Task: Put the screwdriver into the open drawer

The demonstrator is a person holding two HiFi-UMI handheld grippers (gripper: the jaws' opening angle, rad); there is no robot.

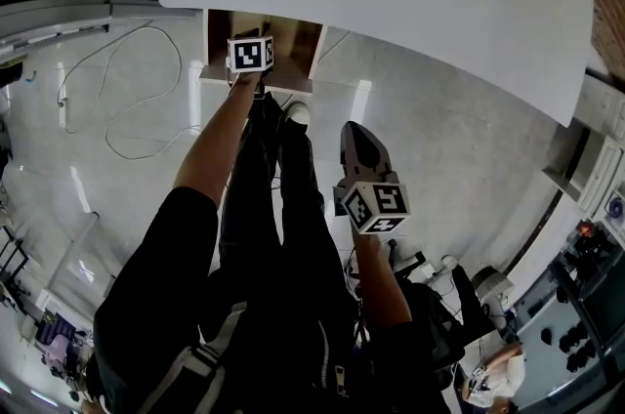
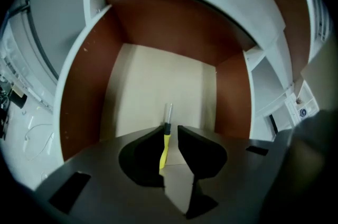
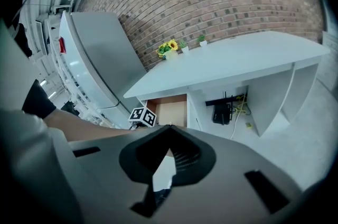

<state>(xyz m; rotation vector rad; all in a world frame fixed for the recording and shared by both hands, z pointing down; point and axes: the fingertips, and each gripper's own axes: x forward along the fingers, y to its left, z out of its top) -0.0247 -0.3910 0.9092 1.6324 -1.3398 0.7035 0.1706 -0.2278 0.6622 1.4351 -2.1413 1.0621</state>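
Nearly there: your left claw (image 2: 171, 129) was clamped on the yellow screwdriver (image 2: 166, 139), its tip pointing into the open drawer (image 2: 84, 96), not yet released. Your right claw (image 3: 170, 129) hung apart, clenched on nothing. Lowering and letting go were left.

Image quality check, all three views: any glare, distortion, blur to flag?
Head view: fisheye, light streaks glaring on the floor, clothing near black. Left gripper view: dark vignetted corners, screwdriver fairly sharp against the evenly lit drawer. Right gripper view: desk edge bowed by the wide lens, black corners.
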